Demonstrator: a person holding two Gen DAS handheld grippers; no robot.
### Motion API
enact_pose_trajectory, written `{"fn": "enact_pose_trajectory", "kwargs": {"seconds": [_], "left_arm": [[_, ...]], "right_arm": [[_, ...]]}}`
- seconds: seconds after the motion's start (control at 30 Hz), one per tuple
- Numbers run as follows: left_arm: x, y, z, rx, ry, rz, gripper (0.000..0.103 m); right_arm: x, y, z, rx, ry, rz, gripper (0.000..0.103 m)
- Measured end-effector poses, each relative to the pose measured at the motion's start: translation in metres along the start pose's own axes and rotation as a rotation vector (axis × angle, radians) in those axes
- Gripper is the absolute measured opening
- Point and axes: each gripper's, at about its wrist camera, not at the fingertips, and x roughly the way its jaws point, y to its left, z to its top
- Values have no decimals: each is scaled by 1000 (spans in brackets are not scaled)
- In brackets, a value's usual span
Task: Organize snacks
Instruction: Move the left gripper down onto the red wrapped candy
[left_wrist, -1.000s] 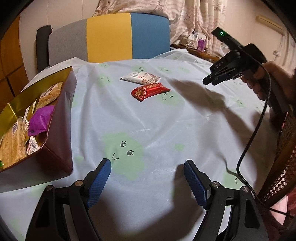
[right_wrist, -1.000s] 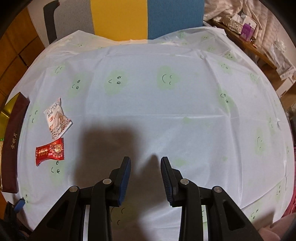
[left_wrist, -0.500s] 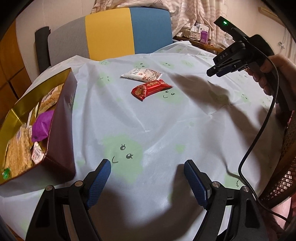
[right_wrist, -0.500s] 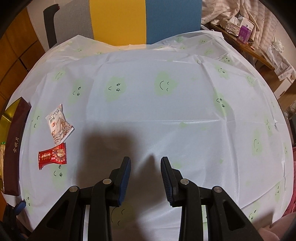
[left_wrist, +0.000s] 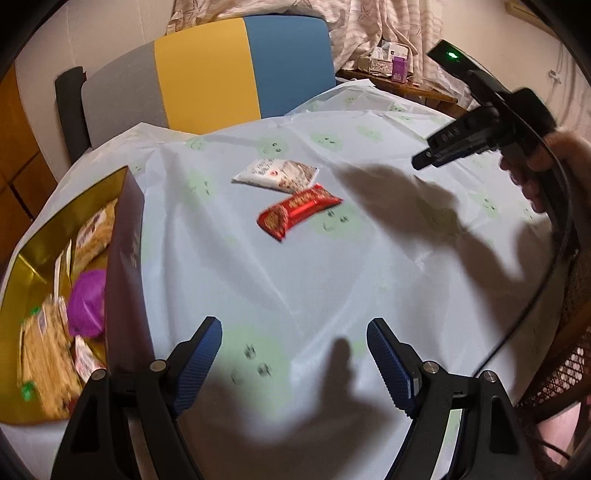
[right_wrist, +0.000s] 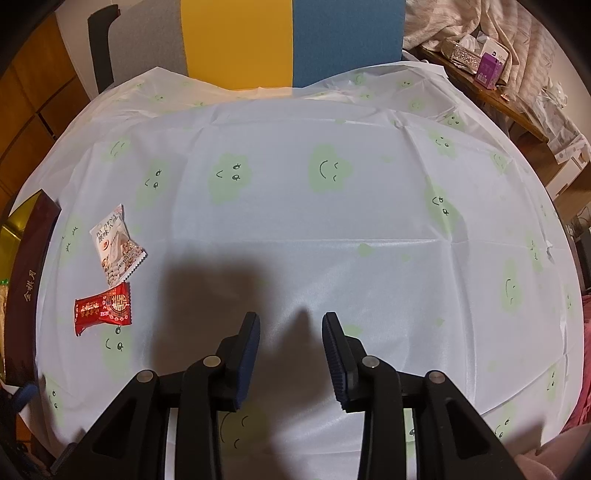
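Left wrist view: a gold-lined box (left_wrist: 125, 236) with dark maroon outer walls stands open at about 9 o'clock on the tablecloth (left_wrist: 295, 266). In it lie several tan snack packets (left_wrist: 44, 354), a purple packet (left_wrist: 88, 301) and a small white-and-red wrapper; the picture is blurred there, so no more can be told. The left gripper (left_wrist: 295, 354) hangs over bare cloth at 6 o'clock, its blue-padded jaws spread wide with nothing between them. The red snack packet (left_wrist: 299, 210) lies flat at 12 o'clock from it, well apart, and the white snack packet (left_wrist: 277, 174) lies just beyond, its corner touching or nearly touching the red one. At 2 o'clock the right gripper (left_wrist: 436, 157), held in a hand (left_wrist: 539, 173), is raised above the cloth, to the right of both packets; from this side its jaws' gap cannot be read. A chair (left_wrist: 240, 70) in grey, yellow and blue stands behind the table.

Right wrist view: the right gripper (right_wrist: 290, 350) points down at empty cloth, its jaws partly apart and gripping nothing. The red snack packet (right_wrist: 103, 308) lies at 9 o'clock, well apart from the fingers, with the white snack packet (right_wrist: 116, 245) just above it at 10 o'clock. The box's maroon wall (right_wrist: 26, 280) shows at the left edge, beyond both packets.
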Motion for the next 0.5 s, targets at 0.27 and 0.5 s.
{"fn": "enact_pose_trajectory", "kwargs": {"seconds": [0.27,0.5], "left_arm": [[21,14,49,70,18,-5,77],[54,5,80,192,68,-43,65]], "right_arm": [[-3,1,0,-5,-11,12,36],[-7,-1,2,-5,-27,27,36]]}}
